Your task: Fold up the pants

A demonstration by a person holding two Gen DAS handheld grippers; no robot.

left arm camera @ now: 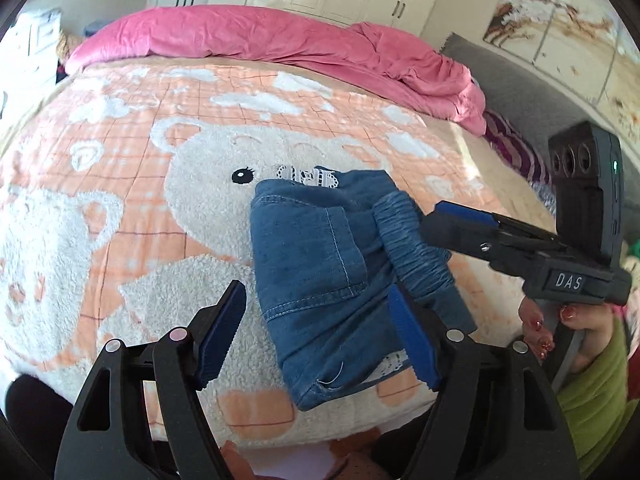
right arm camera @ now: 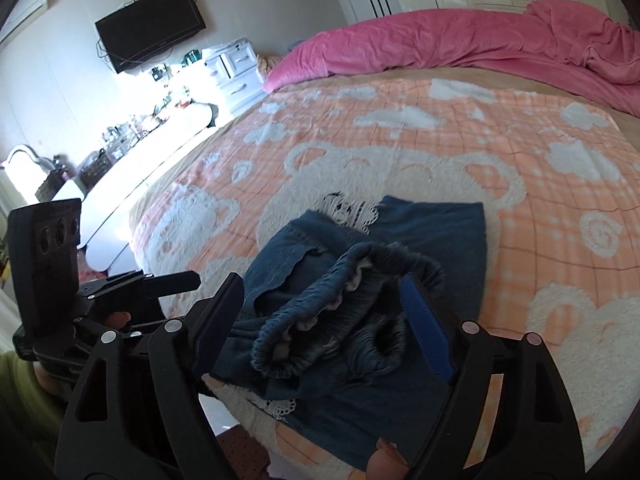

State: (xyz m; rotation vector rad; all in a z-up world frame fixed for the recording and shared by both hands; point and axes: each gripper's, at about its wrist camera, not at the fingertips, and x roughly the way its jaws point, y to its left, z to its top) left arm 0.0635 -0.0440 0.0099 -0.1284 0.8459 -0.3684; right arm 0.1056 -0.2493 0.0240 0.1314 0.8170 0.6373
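Left wrist view, left to right: bear-patterned peach and white fleece blanket covering the bed across most of the frame; left gripper at lower centre, its blue-padded jaws standing wide, nothing pressed between them, the right pad lying over the near edge of the fabric; folded denim pants at centre on the blanket, pocket panel up, white lace trim showing at top and bottom edges, gathered elastic waistband toward the right; pink duvet bunched along the upper edge; right gripper entering from the right, its tip at the waistband, held by a hand with red nails and a green sleeve. Right wrist view, left to right: wall-mounted television upper left; cluttered white dresser below it; left gripper body at far left; right gripper at lower centre, jaws wide and straddling the rumpled waistband without pinching it; pants at centre.
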